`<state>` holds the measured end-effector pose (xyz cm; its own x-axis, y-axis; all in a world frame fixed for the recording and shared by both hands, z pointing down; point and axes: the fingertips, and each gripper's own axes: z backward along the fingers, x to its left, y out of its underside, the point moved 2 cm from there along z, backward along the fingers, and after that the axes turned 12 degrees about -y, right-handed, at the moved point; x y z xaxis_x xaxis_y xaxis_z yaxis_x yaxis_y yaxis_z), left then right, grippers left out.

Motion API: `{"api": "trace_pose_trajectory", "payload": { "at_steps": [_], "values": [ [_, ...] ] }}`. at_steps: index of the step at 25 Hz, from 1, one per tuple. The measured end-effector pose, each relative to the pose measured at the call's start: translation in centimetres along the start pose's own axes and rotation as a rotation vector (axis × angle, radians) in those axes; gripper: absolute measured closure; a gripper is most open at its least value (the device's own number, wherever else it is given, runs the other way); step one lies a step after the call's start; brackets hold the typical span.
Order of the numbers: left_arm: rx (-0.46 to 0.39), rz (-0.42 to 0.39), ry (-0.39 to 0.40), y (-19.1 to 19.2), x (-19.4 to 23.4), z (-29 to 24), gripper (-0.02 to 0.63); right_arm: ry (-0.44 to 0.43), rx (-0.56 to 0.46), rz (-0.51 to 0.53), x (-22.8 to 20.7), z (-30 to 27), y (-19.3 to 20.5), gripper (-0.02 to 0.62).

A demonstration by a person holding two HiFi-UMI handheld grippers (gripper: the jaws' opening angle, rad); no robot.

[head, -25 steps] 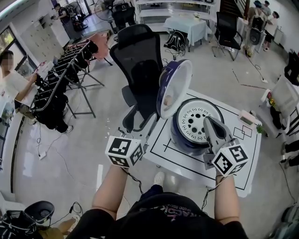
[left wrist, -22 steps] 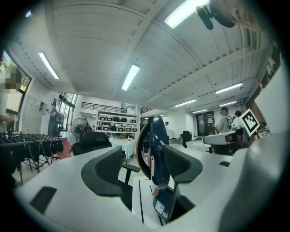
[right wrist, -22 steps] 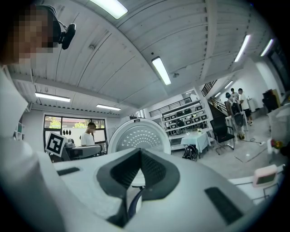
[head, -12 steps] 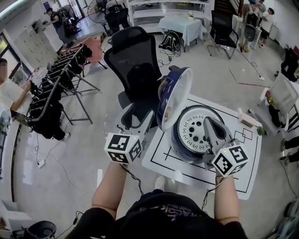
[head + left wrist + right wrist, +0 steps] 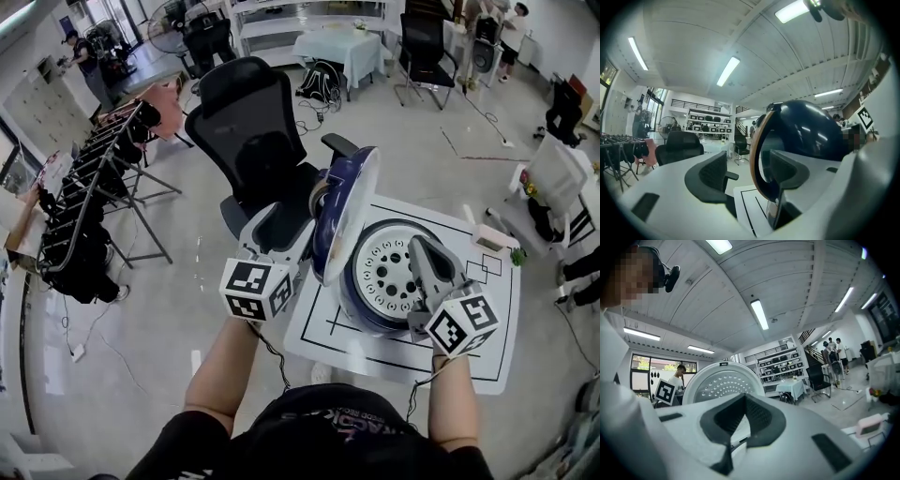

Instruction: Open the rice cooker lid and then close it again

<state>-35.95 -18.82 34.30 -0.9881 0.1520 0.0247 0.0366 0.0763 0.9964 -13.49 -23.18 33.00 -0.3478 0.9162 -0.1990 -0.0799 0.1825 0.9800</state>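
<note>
"Fingers [image 5: 712, 174], left gripper [image 5: 749, 176] — condition?"
"Spread wide. Its own view shows the upright lid [image 5: 806, 133] with its rim between them; contact cannot be told."
"Right gripper [image 5: 743, 420]?"
"Pinched together, empty. Only the head view places it over the open rice cooker [image 5: 370, 314] — on the table [image 5: 487, 352]."

Location type: large open-plan laboratory or workshop hall.

Indicators:
- Polished grey floor [image 5: 169, 309]
- White multi-tier shelving racks [image 5: 776, 363] stocked with dark units
- Black mesh-back office chair [image 5: 258, 150]
- Black tubular rack [image 5: 98, 178] hung with dark gear
- Pedestal fan [image 5: 169, 14]
- Long ceiling tube lights [image 5: 727, 71]
- White test table [image 5: 487, 291] printed with black ruled outlines
</note>
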Motion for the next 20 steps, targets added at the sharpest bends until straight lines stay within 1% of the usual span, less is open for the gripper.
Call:
{"api": "trace_pose_trajectory", "payload": {
  "at_steps": [6,13,17,20],
  "values": [
    [0.01,-0.025,0.073,0.3,-0.8,-2.7,0.325,0.067,-0.011,0.005,-0.9,0.2,-0.1,0.594],
    [0.017,-0.063,0.133,0.7,-1.5,-5.2,0.329,0.133,-0.019,0.0,-1.5,0.5,0.4,0.594],
    [0.018,-0.078,0.176,0.7,-1.9,-5.9,0.352,0.155,-0.022,-0.007,-1.7,0.5,0.8,0.594],
    [0.009,-0.121,0.199,0.4,-2.3,-6.2,0.374,0.162,-0.025,-0.007,-1.9,0.2,0.9,0.594]
  ]
}}
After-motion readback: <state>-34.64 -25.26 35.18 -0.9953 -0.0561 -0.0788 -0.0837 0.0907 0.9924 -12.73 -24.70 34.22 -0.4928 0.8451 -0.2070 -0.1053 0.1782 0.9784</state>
